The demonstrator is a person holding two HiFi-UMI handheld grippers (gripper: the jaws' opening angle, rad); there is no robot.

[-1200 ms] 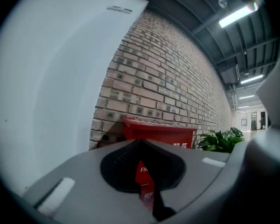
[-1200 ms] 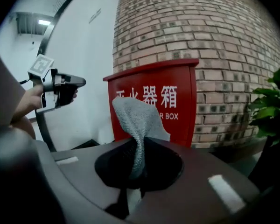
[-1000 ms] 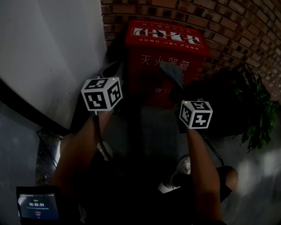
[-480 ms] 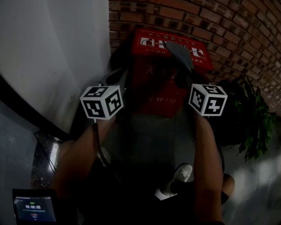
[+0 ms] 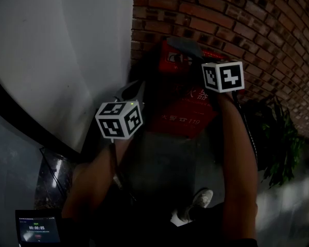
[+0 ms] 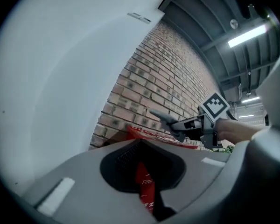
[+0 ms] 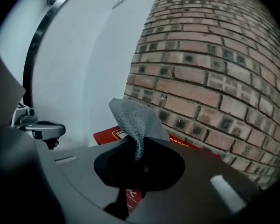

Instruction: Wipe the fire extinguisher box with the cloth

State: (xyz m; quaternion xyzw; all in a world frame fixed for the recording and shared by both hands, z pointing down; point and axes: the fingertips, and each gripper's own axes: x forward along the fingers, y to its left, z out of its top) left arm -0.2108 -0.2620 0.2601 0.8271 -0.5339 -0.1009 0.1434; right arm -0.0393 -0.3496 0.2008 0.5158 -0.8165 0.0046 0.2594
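Observation:
The red fire extinguisher box (image 5: pixel 188 109) stands against the brick wall, and its top edge shows in the left gripper view (image 6: pixel 149 133) and the right gripper view (image 7: pixel 107 135). My right gripper (image 5: pixel 196 56) is over the box's top, shut on a grey cloth (image 5: pixel 181 45) that sticks up out of the jaws (image 7: pixel 135 120). Its jaws have just been opening a little, with the cloth still pinched between them. My left gripper (image 5: pixel 134 89) hangs to the left of the box, away from its front. Its jaws stand close together with nothing between them (image 6: pixel 145 183).
A white curved wall (image 5: pixel 67 50) closes the left side, and the brick wall (image 5: pixel 257 24) runs behind the box and to the right. A green plant (image 5: pixel 283 138) grows right of the box. A small screen (image 5: pixel 37 229) sits bottom left, a shoe (image 5: pixel 198 199) on the floor.
The right gripper has risen with the cloth from in front of the box's face to above its top. The left gripper has shifted only slightly.

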